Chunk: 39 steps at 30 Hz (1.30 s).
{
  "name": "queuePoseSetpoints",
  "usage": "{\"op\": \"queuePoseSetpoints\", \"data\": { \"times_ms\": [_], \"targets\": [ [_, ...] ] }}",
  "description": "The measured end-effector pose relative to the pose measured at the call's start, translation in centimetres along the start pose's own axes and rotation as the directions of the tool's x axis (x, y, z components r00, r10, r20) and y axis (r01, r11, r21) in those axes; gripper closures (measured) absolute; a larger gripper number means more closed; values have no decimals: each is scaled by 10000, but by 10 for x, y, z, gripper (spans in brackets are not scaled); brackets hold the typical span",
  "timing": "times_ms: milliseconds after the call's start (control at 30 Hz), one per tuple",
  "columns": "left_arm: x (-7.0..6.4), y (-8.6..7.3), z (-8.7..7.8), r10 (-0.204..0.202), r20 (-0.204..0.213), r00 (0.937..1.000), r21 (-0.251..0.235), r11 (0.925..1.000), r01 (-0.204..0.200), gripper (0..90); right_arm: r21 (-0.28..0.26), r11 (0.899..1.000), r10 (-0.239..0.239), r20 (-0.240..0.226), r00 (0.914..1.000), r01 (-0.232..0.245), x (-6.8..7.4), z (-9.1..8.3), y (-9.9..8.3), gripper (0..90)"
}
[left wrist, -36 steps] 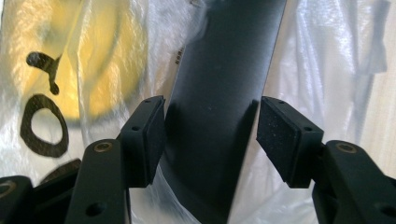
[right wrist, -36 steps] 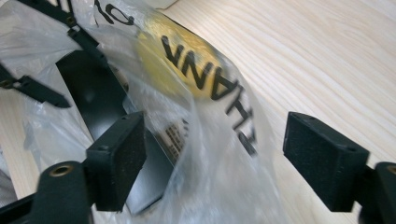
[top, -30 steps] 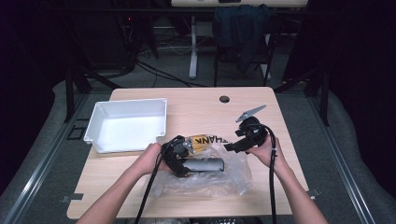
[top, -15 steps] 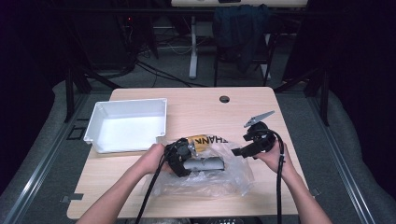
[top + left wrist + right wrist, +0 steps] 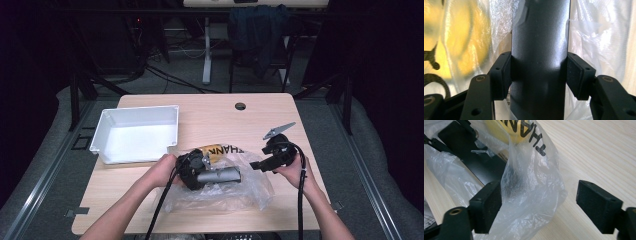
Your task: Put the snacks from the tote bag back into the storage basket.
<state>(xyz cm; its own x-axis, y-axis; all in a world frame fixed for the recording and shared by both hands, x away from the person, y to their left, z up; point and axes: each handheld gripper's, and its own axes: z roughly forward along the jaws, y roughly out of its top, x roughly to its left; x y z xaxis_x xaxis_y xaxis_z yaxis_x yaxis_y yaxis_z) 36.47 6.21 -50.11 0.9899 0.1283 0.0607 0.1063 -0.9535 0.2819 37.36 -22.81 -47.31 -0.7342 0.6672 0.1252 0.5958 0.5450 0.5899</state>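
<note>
From the high view, my left gripper lies on the clear plastic bag at the near middle of the table, holding a dark grey cylinder that sits in the bag. My right gripper is at the bag's right edge. A white tray stands well apart to the left. I judge I am getting the cylinder out of the bag.

In the left gripper view, my pads are clamped on both sides of the cylinder.

In the right gripper view, my jaws stand wide apart around a fold of the bag; next I should close on that film and pull. Black letters on yellow read "THANK", the rest hidden.
</note>
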Motion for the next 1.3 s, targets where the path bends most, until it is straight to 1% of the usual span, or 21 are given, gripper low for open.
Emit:
{"op": "queuePoseSetpoints", "data": {
  "times_ms": [33, 67, 133, 200, 300, 367, 400, 467, 500, 567, 633, 667, 700, 767, 833, 900, 1000, 1167, 1233, 1267, 1300],
  "targets": [
    [-1, 0, -2, -4, 20, 10000, -31, 10000, 4, 432, 48, 10000, -5, -4, 10000, 5, 1, 1, 0, 248],
    [-2, -1, -4, 28, -87, 10000, -104, 9999, -29, 432, 91, 9999, -42, -58, 10000, 43, 1, 3, 0, 271],
    [-3, -1, -7, 36, -37, 10000, -175, 9998, -37, 432, 192, 9998, -99, -93, 9999, 101, 3, 6, 1, 274],
    [-4, -1, -10, 73, -96, 9999, -168, 9998, -74, 432, 269, 9995, -139, -167, 9998, 144, 5, 9, 2, 287],
    [-4, -2, -15, 56, -142, 9999, -339, 9994, -61, 432, 451, 9988, -204, -143, 9997, 210, 7, 13, 3, 326],
    [-4, -2, -18, 66, -154, 9999, -402, 9992, -72, 432, 636, 9978, -211, -2, 9998, 211, 8, 16, 2, 339],
    [-4, -3, -20, 84, -186, 9998, -496, 9987, -93, 431, 733, 9969, -279, 28, 9996, 277, 8, 17, 2, 341],
    [-4, -3, -23, 24, -171, 9999, -574, 9983, -33, 431, 823, 9963, -247, 58, 9997, 241, 8, 19, 1, 341],
    [-3, -3, -26, 64, -214, 9998, -647, 9979, -78, 432, 830, 9963, -245, 39, 9997, 241, 8, 19, 0, 339],
    [-2, -3, -31, 21, -134, 9999, -841, 9964, -32, 432, 680, 9975, -168, 46, 9998, 165, 7, 19, 0, 330],
    [-1, -2, -37, 29, -158, 9999, -920, 9958, -44, 431, 722, 9972, -188, -3, 9998, 188, 7, 17, 0, 322],
    [-1, -1, -40, 60, -180, 9998, -948, 9955, -77, 431, 625, 9980, -88, 22, 10000, 87, 7, 18, 0, 321],
    [-1, 0, -44, 80, -224, 9997, -955, 9954, -101, 431, 635, 9979, -82, -60, 9999, 86, 6, 17, 1, 319],
    [0, 1, -50, 114, -154, 9998, -1067, 9942, -130, 431, 579, 9983, -84, -53, 10000, 87, 5, 17, 1, 311],
    [1, 3, -57, 227, -219, 9995, -1106, 9935, -250, 431, 584, 9982, -149, -118, 9998, 156, 4, 17, 3, 305],
    [2, 5, -62, 304, -146, 9994, -1245, 9917, -320, 431, 529, 9985, -114, -90, 9999, 118, 4, 16, 4, 296],
    [3, 7, -69, 410, -106, 9991, -1318, 9904, -421, 431, 487, 9987, -114, -93, 9999, 118, 4, 15, 5, 284],
    [6, 12, -79, 710, -126, 9974, -1217, 9899, -720, 431, 257, 9997, 3, -85, 10000, -1, 2, 10, 3, 248],
    [8, 13, -83, 823, -45, 9966, -1149, 9900, -822, 431, 245, 9996, -116, -200, 9997, 121, 0, 5, 2, 223],
    [10, 13, -84, 807, -50, 9967, -1147, 9901, -808, 431, 184, 9998, -84, -225, 9997, 88, 0, 3, 1, 212],
    [12, 13, -87, 830, -112, 9965, -1083, 9906, -837, 431, 155, 9999, -57, -137, 9999, 59, -1, 2, 1, 205]
  ]
}}
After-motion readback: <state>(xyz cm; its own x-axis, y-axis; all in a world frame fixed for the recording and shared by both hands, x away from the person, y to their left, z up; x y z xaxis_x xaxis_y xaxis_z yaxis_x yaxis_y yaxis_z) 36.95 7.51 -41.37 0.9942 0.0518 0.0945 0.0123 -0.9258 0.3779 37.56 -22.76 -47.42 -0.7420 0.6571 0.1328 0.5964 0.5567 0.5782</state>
